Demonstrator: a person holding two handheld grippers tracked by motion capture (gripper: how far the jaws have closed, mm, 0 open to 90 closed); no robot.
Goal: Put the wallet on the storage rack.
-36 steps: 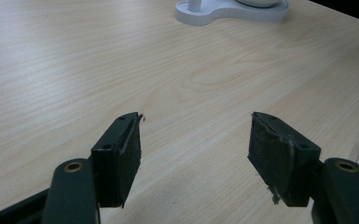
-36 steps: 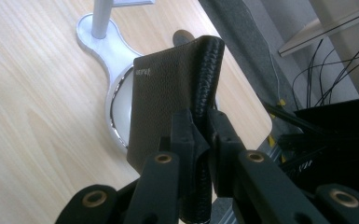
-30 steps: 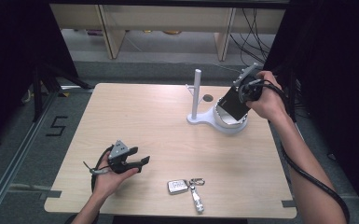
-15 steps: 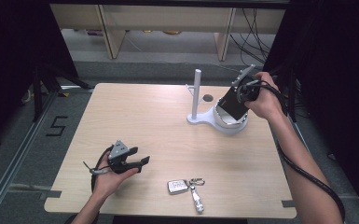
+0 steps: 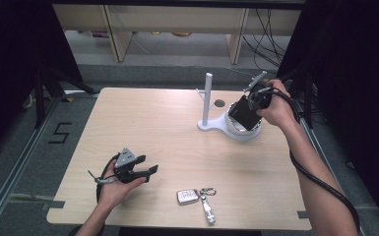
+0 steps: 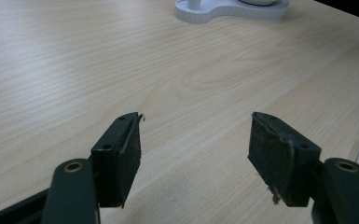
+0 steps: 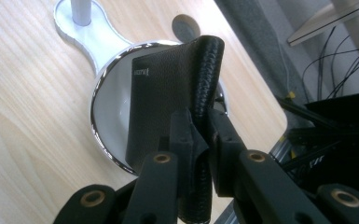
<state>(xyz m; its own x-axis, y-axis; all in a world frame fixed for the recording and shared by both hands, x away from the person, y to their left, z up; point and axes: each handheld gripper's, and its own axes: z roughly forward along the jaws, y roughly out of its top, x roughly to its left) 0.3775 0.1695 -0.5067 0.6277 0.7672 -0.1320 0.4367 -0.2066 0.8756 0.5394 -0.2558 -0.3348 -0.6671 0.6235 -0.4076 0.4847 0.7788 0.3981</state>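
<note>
A black leather wallet (image 5: 242, 114) stands tilted in the white, chrome-rimmed dish (image 5: 246, 136) of a white stand. My right gripper (image 5: 250, 105) comes from the upper right and pinches the wallet's folded edge (image 7: 207, 74). Its jaws have just been opening a little, with the wallet still between the pads (image 7: 186, 135). In the right gripper view the wallet's lower end sits inside the dish rim (image 7: 95, 112). My left gripper (image 5: 149, 171) lies in the person's hand at the front left, open, with bare table between its jaws (image 6: 193, 154).
The stand's white post (image 5: 208, 98) rises left of the dish. A key fob with keys on a ring (image 5: 197, 197) lies near the front edge. A round cable hole (image 5: 219, 103) sits behind the stand. The table's right edge is close to the dish.
The right gripper has sunk slightly with the wallet toward the dish. The left hand and the keys have not moved.
</note>
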